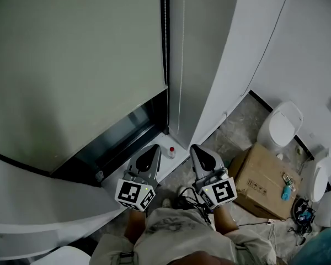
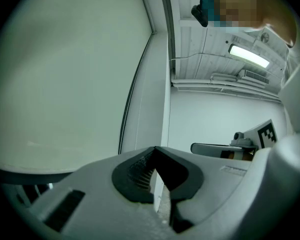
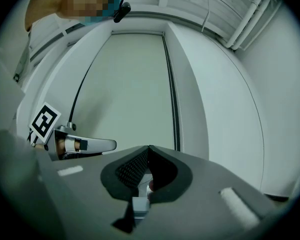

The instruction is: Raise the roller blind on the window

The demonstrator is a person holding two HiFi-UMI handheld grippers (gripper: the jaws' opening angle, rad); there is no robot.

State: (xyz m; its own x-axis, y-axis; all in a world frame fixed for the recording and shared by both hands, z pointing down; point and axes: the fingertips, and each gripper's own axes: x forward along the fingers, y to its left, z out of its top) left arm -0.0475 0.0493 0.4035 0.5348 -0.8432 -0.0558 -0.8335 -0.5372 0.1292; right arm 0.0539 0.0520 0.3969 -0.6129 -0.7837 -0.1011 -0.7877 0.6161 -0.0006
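**Head view:** roller blind (image 1: 71, 65) down over most of window; dark gap at bottom. Dark upright line (image 1: 165, 37) along blind's right edge, judged pull chain. Left claw (image 1: 153, 151) and right claw (image 1: 196, 149) side by side below it, apart from it; left slightly nearer. Cardboard box (image 1: 259, 181) and toilet (image 1: 280, 127) off to right, clear of path.

**Left gripper view:** claw closed, empty. Chain ahead, above tips.

**Right gripper view:** claw closed, empty. Blind ahead, nothing obstructing.
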